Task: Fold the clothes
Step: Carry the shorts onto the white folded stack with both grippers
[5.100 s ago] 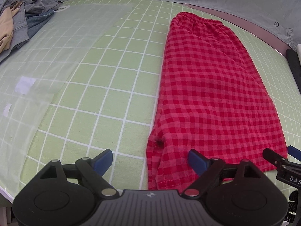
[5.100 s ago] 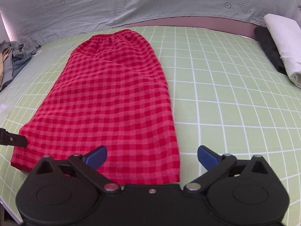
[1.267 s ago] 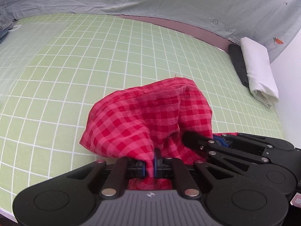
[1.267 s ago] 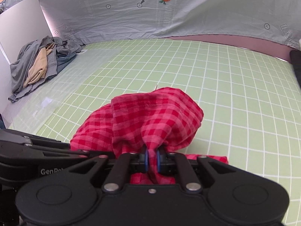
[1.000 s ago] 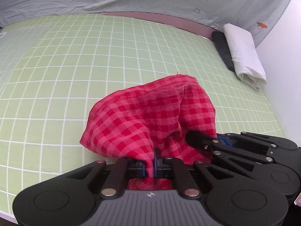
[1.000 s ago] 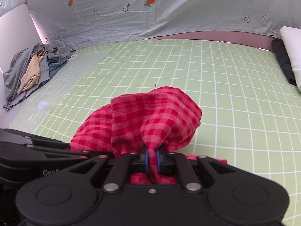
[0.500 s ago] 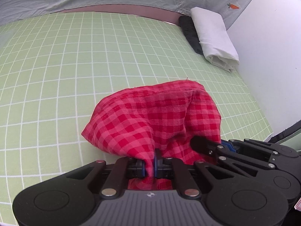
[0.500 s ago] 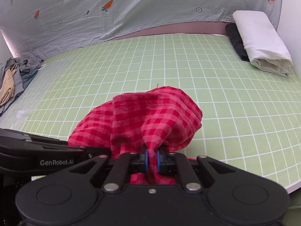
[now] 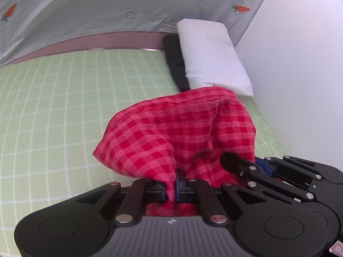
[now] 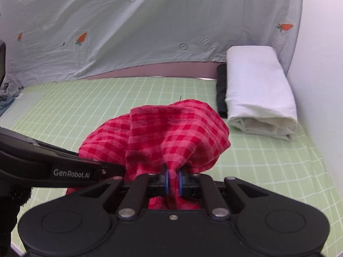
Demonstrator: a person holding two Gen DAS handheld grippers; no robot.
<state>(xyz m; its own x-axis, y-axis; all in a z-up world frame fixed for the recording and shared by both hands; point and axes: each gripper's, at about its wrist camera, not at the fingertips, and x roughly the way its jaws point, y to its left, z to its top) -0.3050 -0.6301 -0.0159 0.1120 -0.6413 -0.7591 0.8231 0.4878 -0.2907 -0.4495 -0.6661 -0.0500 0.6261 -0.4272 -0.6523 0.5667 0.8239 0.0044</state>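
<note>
The red checked shorts (image 9: 182,132) hang bunched in a folded bundle between my two grippers, above the green grid mat (image 9: 53,98). My left gripper (image 9: 171,187) is shut on the cloth's near edge. My right gripper (image 10: 173,181) is shut on the same shorts (image 10: 163,132), close beside the left one. The right gripper shows at the lower right of the left wrist view (image 9: 261,167). The left gripper's black arm crosses the left of the right wrist view. How the cloth lies below the jaws is hidden.
A folded white cloth (image 10: 259,90) lies on the mat's far right against the white wall, with a folded black garment (image 10: 221,90) beside it. Both also show in the left wrist view (image 9: 210,53). A grey sheet with carrot prints (image 10: 128,27) hangs behind.
Both grippers have swung to the right with the bundled shorts, toward the stack of folded clothes by the wall. The clothes pile at the left has left the view. Both stay shut.
</note>
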